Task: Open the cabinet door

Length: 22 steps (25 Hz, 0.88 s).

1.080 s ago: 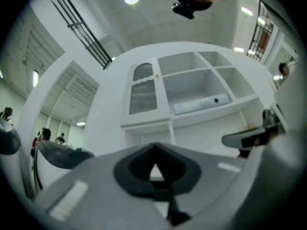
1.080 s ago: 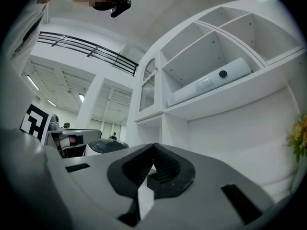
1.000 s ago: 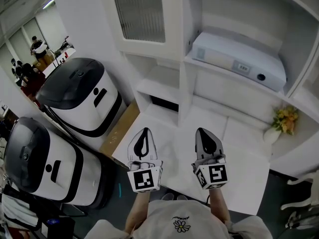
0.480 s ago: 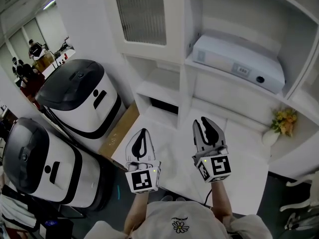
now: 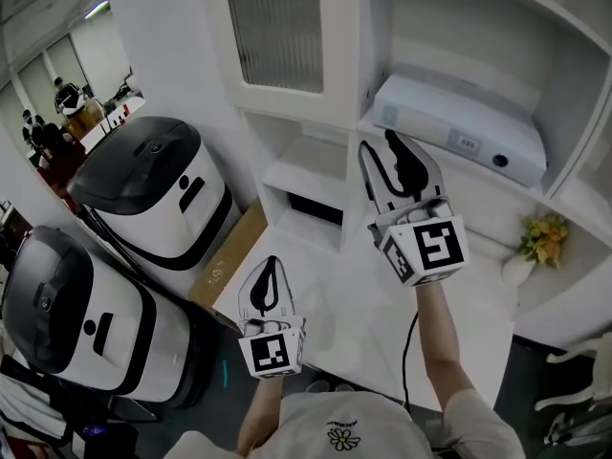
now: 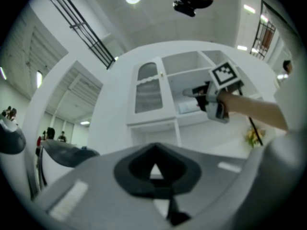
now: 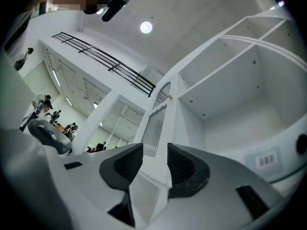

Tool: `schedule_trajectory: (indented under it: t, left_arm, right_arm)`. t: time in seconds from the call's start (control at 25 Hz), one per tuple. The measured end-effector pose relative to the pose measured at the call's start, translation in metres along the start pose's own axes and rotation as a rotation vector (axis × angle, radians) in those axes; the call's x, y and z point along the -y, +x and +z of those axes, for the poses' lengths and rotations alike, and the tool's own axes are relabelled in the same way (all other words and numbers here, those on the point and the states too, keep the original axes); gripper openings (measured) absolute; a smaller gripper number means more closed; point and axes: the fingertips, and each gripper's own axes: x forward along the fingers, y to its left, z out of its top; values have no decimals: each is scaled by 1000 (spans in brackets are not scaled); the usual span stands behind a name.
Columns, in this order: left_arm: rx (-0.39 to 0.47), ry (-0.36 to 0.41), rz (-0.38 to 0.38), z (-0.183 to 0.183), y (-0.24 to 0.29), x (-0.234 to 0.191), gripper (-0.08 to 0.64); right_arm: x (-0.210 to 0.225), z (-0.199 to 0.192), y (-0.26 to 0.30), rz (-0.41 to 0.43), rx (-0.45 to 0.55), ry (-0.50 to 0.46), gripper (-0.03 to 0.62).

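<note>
The right gripper (image 5: 384, 146), its jaws just parted partway with nothing between them, points up at the upright right edge of the ribbed-glass cabinet door (image 5: 279, 27) in the upper left, while the left gripper (image 5: 271, 266), jaws together, lies lower and farther off.

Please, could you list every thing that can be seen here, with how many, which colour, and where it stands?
cabinet: one, white, straight ahead
cabinet door: one, white frame with ribbed glass, cabinet's upper left
box-shaped device: one, white, on right shelf
flowers: one bunch, yellow, in white vase, lower right shelf
rounded machines: two, black and white, floor at left
board: one, brown, floor beside counter
people: several, far upper left
counter: one, white, below grippers
left gripper: one, grey-black, low, fingers shut, empty
right gripper: one, grey-black, raised near cabinet, fingers just opening, nothing between
</note>
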Motion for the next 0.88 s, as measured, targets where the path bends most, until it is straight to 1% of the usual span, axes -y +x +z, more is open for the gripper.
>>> schedule_trajectory:
  t: [0.16,0.32,0.64,0.88]
  left_arm:
    - [-6,-6,19,-4,-3,-7,6]
    - [-5,-1,32,-4,-6,-13,6]
    - [-2,-8,77,-6,-13,-32,6]
    - [-13,-3,103,-7,-10,-48,6]
  right_arm:
    - [6,28,44,-7,24,-55,158]
    - [17,37,84,-41,32,-76,158]
    - [37,36,125,-130,-19,-16,183]
    - [41,36,133,-141,-33,2,198]
